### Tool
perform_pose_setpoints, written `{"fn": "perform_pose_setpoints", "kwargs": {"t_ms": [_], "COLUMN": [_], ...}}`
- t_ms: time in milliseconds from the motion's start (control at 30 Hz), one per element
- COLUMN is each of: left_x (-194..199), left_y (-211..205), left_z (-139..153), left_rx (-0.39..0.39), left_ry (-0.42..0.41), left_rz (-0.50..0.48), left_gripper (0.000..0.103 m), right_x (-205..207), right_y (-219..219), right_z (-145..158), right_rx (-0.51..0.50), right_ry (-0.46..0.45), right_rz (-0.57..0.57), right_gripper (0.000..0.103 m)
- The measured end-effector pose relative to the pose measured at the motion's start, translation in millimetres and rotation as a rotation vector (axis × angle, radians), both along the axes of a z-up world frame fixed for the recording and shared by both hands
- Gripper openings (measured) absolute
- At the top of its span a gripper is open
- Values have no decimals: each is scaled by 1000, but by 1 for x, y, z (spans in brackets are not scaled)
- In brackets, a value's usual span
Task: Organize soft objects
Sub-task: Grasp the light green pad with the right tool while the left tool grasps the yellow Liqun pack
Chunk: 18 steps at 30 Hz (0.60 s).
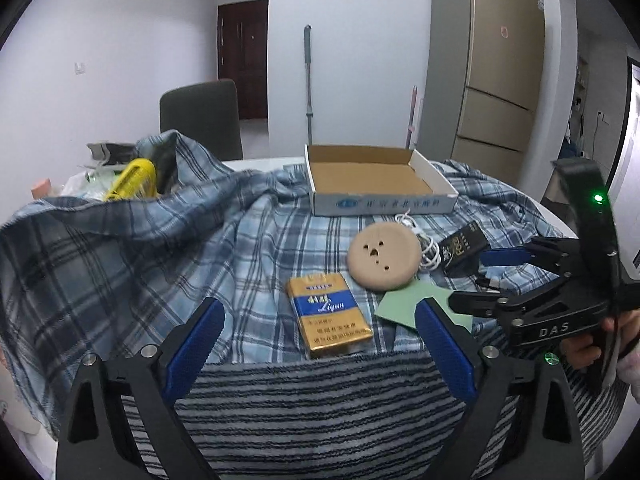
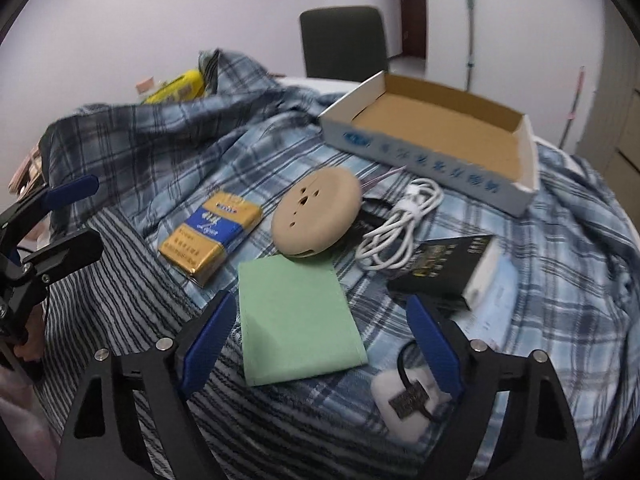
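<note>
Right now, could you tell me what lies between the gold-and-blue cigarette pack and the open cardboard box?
Only bare blue plaid cloth lies between the gold-and-blue cigarette pack and the open cardboard box; the left wrist view shows it. The round beige disc sits beside that stretch.

The room is a bit dim, with soft, bluish light and only faint shadows. Bright light comes in at the far right edge of the left view. Both pictures bend at the sides and have black round corners. The right view is blurry, most of all the box [image 2: 436, 136].
</note>
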<state>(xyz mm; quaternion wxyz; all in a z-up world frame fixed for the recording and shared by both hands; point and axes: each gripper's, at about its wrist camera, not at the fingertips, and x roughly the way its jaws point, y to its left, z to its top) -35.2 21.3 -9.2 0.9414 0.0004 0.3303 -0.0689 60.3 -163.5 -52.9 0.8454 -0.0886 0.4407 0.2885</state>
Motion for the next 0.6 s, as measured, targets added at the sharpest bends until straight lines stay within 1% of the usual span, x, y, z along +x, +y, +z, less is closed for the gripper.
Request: {"fn": "perform_pose_setpoints", "kwargs": {"t_ms": [167, 233, 333, 367, 433, 533, 600], "left_x": [5, 8, 9, 9, 9, 10, 12], "left_y": [-2, -1, -2, -3, -5, -7, -6], "left_z": [-10, -13, -15, -14, -13, -13, -14], "left_rx": [25, 22, 23, 27, 38, 52, 49], "left_ry": [24, 39, 45, 44, 46, 61, 70], "left_rz": [-1, 0, -6, -11, -23, -53, -55], "left_gripper": [98, 98, 98, 98, 98, 98, 98], "right_x": [8, 7, 6, 6, 8, 5, 1], "right_y": [7, 10, 14, 15, 14, 13, 8], "right_z": [-16, -19, -23, -25, -26, -24, -17], "right_rx": [-13, -14, -27, -35, -35, -33, -9], "right_ry": [75, 104, 136, 145, 162, 152, 126], "right_rz": [59, 86, 124, 125, 115, 107, 81], "right_gripper": [81, 80, 76, 72, 71, 70, 70]}}
